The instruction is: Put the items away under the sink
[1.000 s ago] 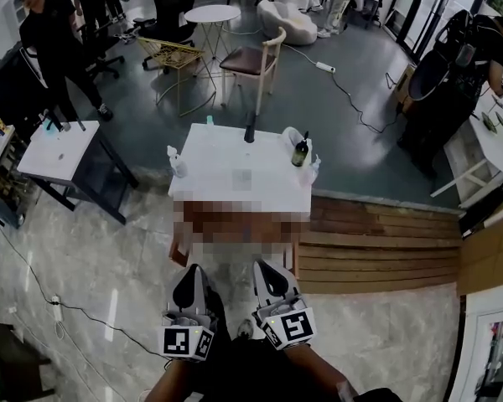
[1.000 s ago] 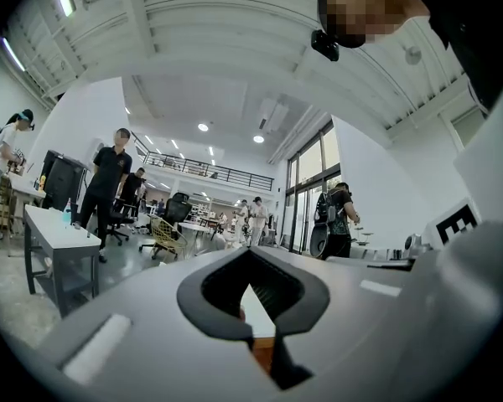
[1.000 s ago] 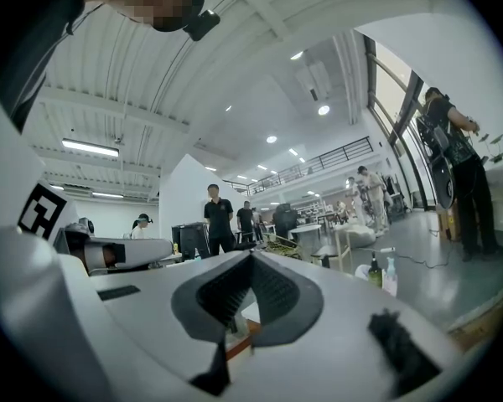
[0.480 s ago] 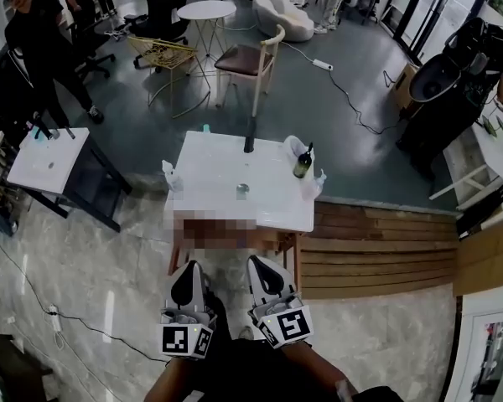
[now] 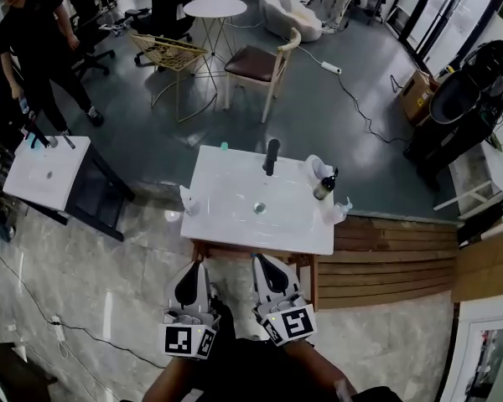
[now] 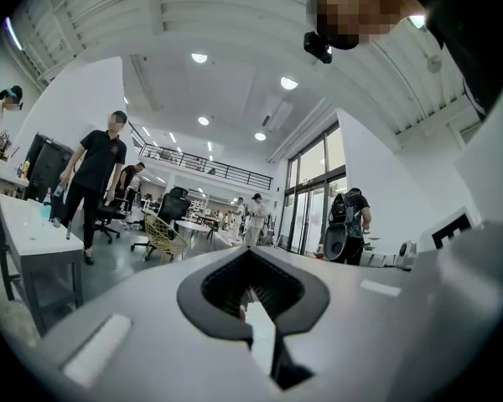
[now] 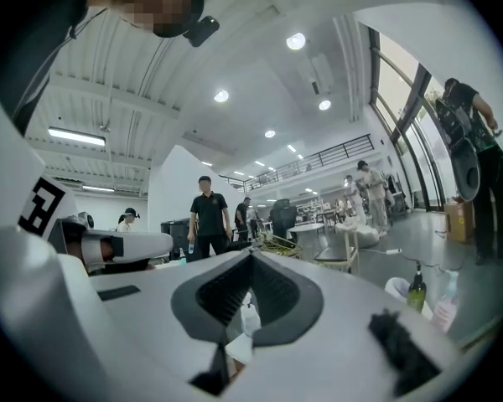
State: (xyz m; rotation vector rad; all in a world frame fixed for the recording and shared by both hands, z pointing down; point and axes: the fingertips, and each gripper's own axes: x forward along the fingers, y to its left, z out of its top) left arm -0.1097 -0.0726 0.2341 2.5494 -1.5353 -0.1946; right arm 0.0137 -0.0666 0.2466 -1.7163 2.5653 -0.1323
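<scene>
The space under the sink point(image 5: 226, 224) is out of sight: from the head view its white top covers everything but a thin brown strip of the front edge, so no door or shelf can be made out. Both claws hang low before that edge, apart from it; the left gripper point(image 5: 191, 273) and the right gripper point(image 5: 264, 268) are each clenched on nothing, pads together in their own views. The items all stand on the sink top: a dark bottle point(image 5: 324, 185) and a white container point(image 5: 316, 167) at the right rear, a clear spray bottle point(image 5: 342, 211) at the right edge, a white spray bottle point(image 5: 188, 199) at the left edge, and a small teal thing point(image 5: 224, 146), too small to identify, at the back. A black faucet point(image 5: 271, 156) rises behind the drain point(image 5: 259, 208). Wooden decking point(image 5: 386, 254) lies to the right, a second white table point(image 5: 46, 170) to the left, with a person in black point(image 5: 29, 48) beyond it
</scene>
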